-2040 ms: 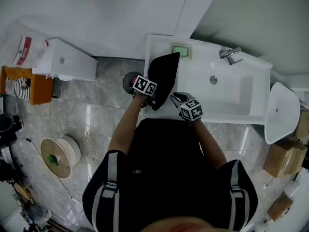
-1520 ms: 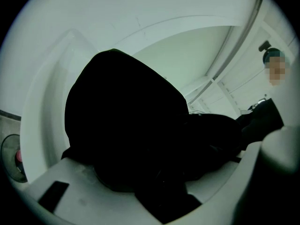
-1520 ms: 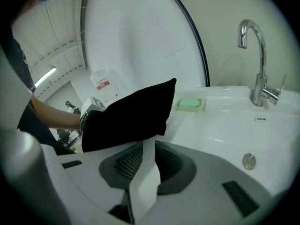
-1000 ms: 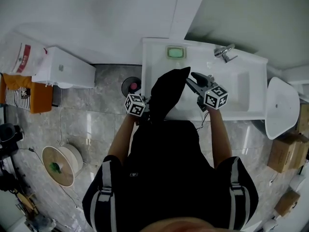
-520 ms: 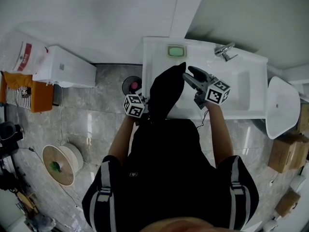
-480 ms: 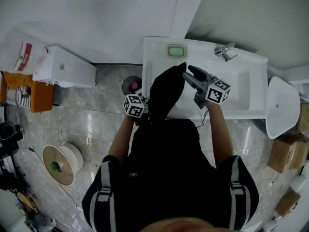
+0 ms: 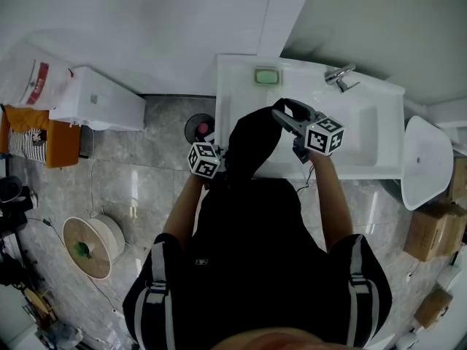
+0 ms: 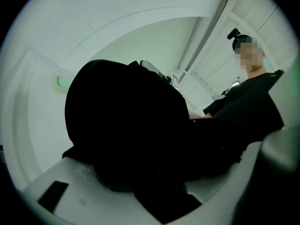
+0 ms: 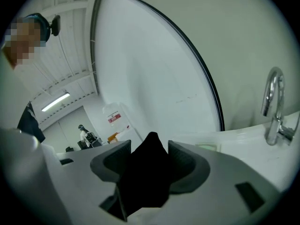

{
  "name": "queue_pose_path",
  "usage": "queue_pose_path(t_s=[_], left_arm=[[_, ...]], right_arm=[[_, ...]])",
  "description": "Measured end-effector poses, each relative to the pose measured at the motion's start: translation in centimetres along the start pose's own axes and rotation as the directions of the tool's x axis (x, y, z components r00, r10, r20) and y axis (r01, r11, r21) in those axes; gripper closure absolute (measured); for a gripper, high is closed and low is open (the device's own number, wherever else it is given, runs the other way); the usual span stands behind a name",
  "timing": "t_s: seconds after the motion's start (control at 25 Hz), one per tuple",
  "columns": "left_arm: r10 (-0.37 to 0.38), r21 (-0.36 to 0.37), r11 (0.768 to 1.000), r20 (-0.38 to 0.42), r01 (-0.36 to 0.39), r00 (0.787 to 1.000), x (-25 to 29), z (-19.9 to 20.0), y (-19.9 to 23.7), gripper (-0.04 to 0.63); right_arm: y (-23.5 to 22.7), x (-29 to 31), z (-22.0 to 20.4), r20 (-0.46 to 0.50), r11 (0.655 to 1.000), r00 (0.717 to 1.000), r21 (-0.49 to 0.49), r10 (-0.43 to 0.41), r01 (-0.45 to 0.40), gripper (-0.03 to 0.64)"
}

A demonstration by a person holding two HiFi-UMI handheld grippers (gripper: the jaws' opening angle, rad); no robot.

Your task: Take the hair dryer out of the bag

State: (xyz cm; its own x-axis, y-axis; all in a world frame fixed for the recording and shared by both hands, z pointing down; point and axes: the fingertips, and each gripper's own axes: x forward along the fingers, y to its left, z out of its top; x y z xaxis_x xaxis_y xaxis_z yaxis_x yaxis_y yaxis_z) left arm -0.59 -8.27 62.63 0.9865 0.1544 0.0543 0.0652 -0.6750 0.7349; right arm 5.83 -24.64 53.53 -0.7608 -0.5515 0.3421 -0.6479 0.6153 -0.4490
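A black fabric bag (image 7: 252, 141) stands upright on the left end of the white sink counter (image 7: 241, 70). No hair dryer shows; the bag hides whatever is in it. My left gripper (image 7: 221, 160) is at the bag's lower left side, and in the left gripper view the dark bag (image 8: 126, 125) fills the gap between its jaws, gripped there. My right gripper (image 7: 286, 114) is at the bag's top corner. Its jaws have just been opening, and the bag's tip (image 9: 145, 172) sticks up between the pads (image 9: 187, 165) without being pinched.
To the right of the bag are the sink basin (image 7: 350, 148), a chrome tap (image 7: 341, 77) and a green soap dish (image 7: 268, 76). A white cabinet (image 7: 95, 93), a cable reel (image 7: 91, 238) and cardboard boxes (image 7: 427, 239) stand on the tiled floor.
The bag went from leaning on the counter to upright. My right gripper moved left onto the bag's top, and the pointed tip now bends over. The left gripper stayed put.
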Motion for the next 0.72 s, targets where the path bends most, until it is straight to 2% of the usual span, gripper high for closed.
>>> queue_pose_path(t_s=[0.04,0.16,0.2,0.32,0.48,0.72], left_arm=[[-0.001,0.001,1.0,-0.001,0.001,1.0,0.0,0.0,0.0,0.379],[0.0,-0.001,1.0,-0.001,0.0,1.0,0.2,0.0,0.1,0.379],[0.0,-0.002,1.0,0.001,0.0,1.0,0.2,0.1,0.1,0.379],[0.005,-0.005,1.0,0.012,-0.005,1.0,0.3,0.1,-0.1,0.379],[0.03,-0.007,1.0,0.022,-0.03,0.999,0.3,0.2,0.0,0.379],[0.053,-0.015,0.999,0.044,-0.052,0.998,1.0,0.2,-0.7,0.379]], right_arm=[[0.1,0.1,-0.4,-0.016,1.0,1.0,0.009,0.013,-0.013,0.339],[0.6,-0.1,-1.0,-0.034,0.998,0.998,0.022,0.052,-0.051,0.516],[0.7,-0.3,-0.9,-0.025,0.998,0.998,0.024,0.054,-0.053,0.532],[0.3,-1.2,0.1,0.027,0.999,0.999,0.023,0.03,-0.031,0.538],[-1.7,-3.2,2.3,0.098,0.999,0.994,-0.003,-0.038,0.038,0.539],[-4.6,-6.8,4.4,0.13,0.995,0.988,-0.044,-0.086,0.093,0.54]])
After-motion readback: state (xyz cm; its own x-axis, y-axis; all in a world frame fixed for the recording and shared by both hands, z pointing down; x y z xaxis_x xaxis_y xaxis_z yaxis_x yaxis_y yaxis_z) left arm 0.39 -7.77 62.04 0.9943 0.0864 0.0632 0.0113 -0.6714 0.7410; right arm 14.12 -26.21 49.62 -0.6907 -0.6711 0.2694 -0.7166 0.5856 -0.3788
